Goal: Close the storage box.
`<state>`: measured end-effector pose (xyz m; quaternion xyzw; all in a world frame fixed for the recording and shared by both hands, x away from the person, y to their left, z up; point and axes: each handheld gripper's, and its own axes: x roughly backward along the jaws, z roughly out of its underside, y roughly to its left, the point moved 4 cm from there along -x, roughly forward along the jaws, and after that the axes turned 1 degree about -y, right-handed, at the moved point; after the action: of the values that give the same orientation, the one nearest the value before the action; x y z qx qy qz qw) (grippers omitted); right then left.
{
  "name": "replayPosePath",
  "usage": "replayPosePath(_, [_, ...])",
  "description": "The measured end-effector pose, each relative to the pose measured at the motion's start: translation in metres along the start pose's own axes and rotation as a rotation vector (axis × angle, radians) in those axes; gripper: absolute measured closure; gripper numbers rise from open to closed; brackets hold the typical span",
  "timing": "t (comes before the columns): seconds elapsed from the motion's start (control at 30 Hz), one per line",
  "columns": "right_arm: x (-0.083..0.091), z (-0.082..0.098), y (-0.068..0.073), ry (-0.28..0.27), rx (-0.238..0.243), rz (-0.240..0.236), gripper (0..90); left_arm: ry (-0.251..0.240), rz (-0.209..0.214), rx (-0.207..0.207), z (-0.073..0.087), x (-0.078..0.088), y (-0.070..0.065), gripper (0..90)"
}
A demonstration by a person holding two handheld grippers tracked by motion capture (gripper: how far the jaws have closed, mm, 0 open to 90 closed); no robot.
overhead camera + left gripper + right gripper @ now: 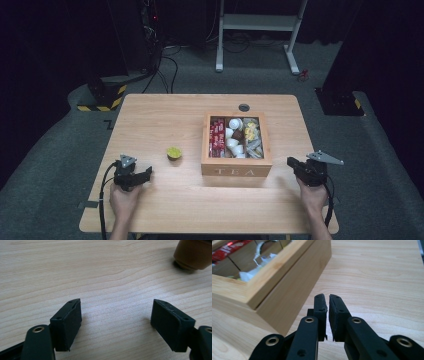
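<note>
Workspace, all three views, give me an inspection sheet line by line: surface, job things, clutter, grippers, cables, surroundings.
Surface: light wooden table, round grommet hole near its far edge.
Job's things: wooden box marked TEA, clear lid shut, holding red packets, white capsules and yellow sachets; a brown capsule with yellow-green top stands alone left of the box.
Clutter: nothing seen.
Grippers: left gripper open above bare wood, empty; right gripper shut, empty, beside the box's right wall.
Cables: one trails from each gripper off the near edge; loose cables on the floor beyond.
Surroundings: grey carpet, white desk frame, hazard-striped bases, dark room.
</note>
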<state>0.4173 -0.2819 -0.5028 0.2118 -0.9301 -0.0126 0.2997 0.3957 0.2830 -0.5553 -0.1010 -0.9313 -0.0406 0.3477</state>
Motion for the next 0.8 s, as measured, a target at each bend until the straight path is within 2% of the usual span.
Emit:
replayPosePath(0.47, [-0.024, 0.004, -0.005, 0.038, -0.004, 0.036, 80.9, 0.0, 0.0, 0.0, 0.0, 0.0, 0.0, 24.9])
replayPosePath(0.8, [-0.037, 0.008, -0.008, 0.063, -0.013, 0.064, 73.1, 0.0, 0.0, 0.0, 0.0, 0.0, 0.0, 25.0])
